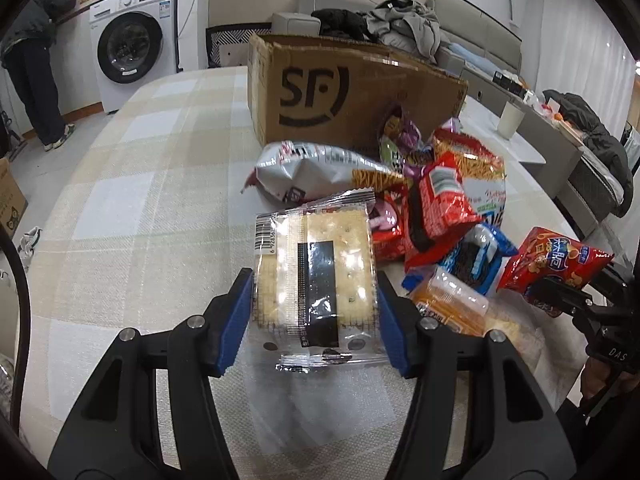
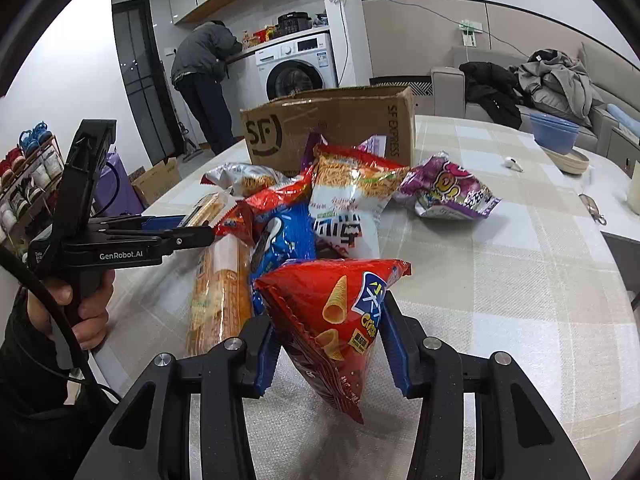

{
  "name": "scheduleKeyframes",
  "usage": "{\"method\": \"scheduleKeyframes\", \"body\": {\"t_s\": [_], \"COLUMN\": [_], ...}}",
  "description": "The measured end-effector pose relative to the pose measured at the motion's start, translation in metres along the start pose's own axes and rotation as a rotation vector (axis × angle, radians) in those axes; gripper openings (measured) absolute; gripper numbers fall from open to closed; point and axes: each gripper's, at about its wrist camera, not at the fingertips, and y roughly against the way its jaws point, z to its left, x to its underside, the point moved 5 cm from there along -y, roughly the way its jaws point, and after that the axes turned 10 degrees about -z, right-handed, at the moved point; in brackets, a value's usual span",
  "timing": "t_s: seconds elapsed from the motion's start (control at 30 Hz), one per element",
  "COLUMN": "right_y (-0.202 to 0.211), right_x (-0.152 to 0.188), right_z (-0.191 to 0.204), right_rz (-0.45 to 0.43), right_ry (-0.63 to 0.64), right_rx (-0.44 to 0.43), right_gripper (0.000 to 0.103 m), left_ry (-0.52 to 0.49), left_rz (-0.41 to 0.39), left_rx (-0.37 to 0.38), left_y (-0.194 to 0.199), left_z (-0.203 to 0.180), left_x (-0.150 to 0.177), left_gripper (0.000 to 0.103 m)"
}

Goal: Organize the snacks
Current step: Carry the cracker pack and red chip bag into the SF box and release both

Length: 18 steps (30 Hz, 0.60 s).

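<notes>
My left gripper is shut on a clear pack of crackers, held above the checked tablecloth. My right gripper is shut on a red bag of corn snacks; that bag also shows at the right of the left wrist view. A pile of snack bags lies in front of an open SF cardboard box, also seen in the right wrist view. The pile includes a blue cookie pack, an orange biscuit sleeve and a purple bag.
The left gripper appears at the left of the right wrist view. A blue bowl and a beige dish sit at the table's far right. A person stands by the washing machine. A sofa with clothes is behind.
</notes>
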Motion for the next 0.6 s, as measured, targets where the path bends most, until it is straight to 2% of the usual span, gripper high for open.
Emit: {"method": "scheduleKeyframes", "body": {"t_s": [0.23, 0.6], "right_y": [0.014, 0.026], "right_x": [-0.021, -0.06], "right_z": [-0.001, 0.001], "right_rz": [-0.086, -0.201], "right_ry": [-0.007, -0.009], "right_rx": [-0.006, -0.039], "right_gripper": [0.046, 0.046], "left_ry": [0.014, -0.033], "left_rz": [-0.063, -0.145], "left_rx": [-0.006, -0.01], "left_y": [0.024, 0.056], "left_z": [0.003, -0.013], "left_x": [-0.019, -0.055], "left_gripper": [0.055, 0.055]}}
